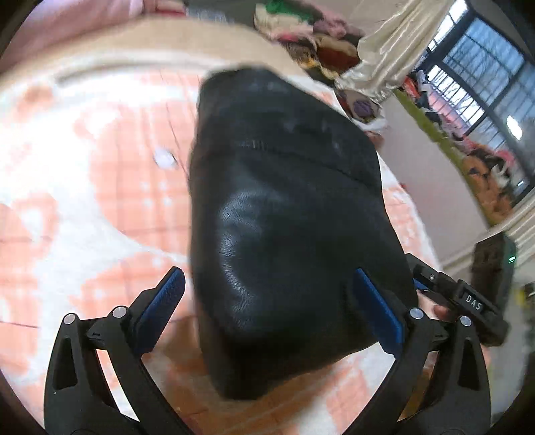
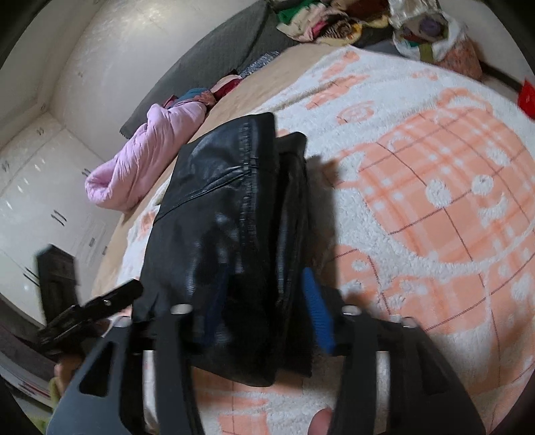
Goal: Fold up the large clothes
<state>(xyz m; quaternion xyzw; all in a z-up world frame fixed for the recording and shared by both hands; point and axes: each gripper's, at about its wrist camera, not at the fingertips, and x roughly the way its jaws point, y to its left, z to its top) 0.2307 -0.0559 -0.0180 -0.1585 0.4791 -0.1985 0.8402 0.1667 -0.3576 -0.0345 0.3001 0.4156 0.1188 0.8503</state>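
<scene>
A folded black leather garment [image 1: 287, 214] lies on the bed's orange-and-white fleece blanket [image 1: 83, 174]. My left gripper [image 1: 267, 272] is open wide and straddles the garment's near end; its left pad stands clear of the leather and its right pad lies along the edge. In the right wrist view the same garment [image 2: 227, 207] sits between the blue pads of my right gripper [image 2: 264, 276], which looks open, the right pad just beside the folded edge. Each gripper shows at the edge of the other's view, the right gripper [image 1: 468, 301] and the left gripper [image 2: 90, 311].
A pink quilted garment [image 2: 143, 160] lies at the bed's far left edge. Piles of mixed clothes [image 2: 321, 20] sit beyond the blanket. White wardrobe doors [image 2: 33, 200] stand left; a window [image 1: 485, 83] and a dark box [image 1: 491, 267] are on the other side.
</scene>
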